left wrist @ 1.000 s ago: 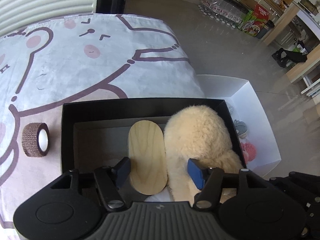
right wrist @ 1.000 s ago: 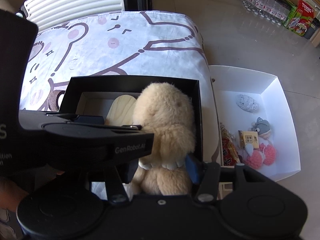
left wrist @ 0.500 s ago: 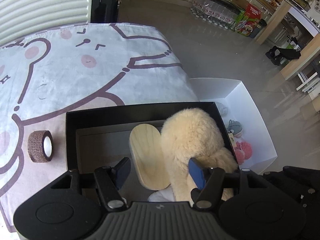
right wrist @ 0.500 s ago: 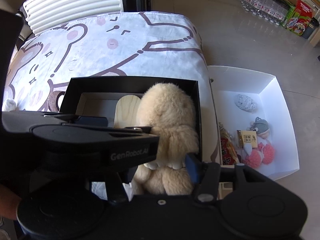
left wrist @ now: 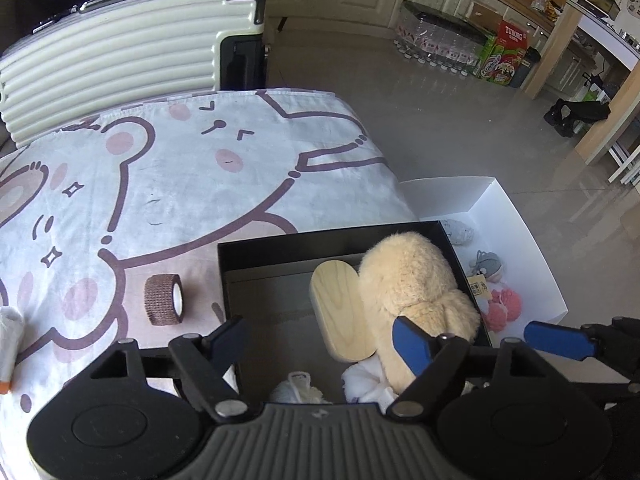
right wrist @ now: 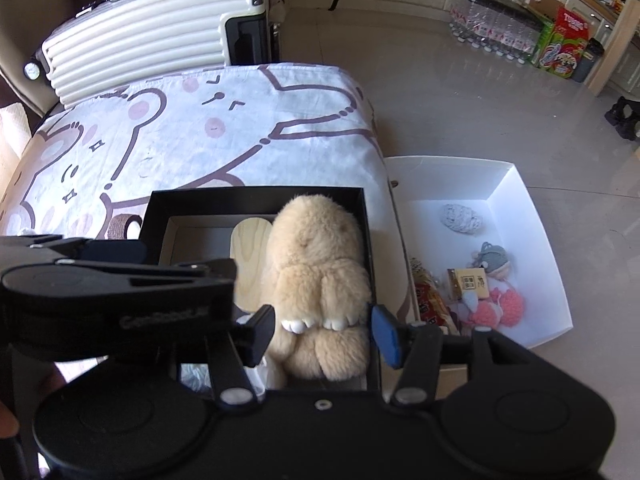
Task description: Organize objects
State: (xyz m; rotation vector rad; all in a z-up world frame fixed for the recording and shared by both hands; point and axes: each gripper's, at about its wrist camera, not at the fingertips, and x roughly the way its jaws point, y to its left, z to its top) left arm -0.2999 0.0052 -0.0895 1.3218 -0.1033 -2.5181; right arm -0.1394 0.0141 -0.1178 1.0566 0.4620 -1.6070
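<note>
Bedsheet (left wrist: 248, 184) w/ bear print carries everything; more of it and the cream suitcase (left wrist: 120, 64) past its far edge shows now vs a sec ago, since both my grippers pulled up and back from the black box (left wrist: 240, 252).

Box sits at the sheet's near right corner, same spot as before. White tray (right wrist: 516, 188) is on the floor just off the sheet's right edge, small plush bits in it, unchanged.

Plush rabbit (right wrist: 316, 264) lies in the box's right half, apart from my right gripper (right wrist: 324, 330): jaws opening, pads either side of its lower body, not pressing, so released.

Wood oval (left wrist: 340, 308) leans beside the rabbit, mid-box, touching it. My left gripper (left wrist: 320, 340) was narrow around it earlier; jaws now opening wide, nothing pinched.

Meaning, imo: both items are placed and that step is done.

Brown tape roll (left wrist: 164, 300) is still on the sheet just left of the box, prob next to go in.
</note>
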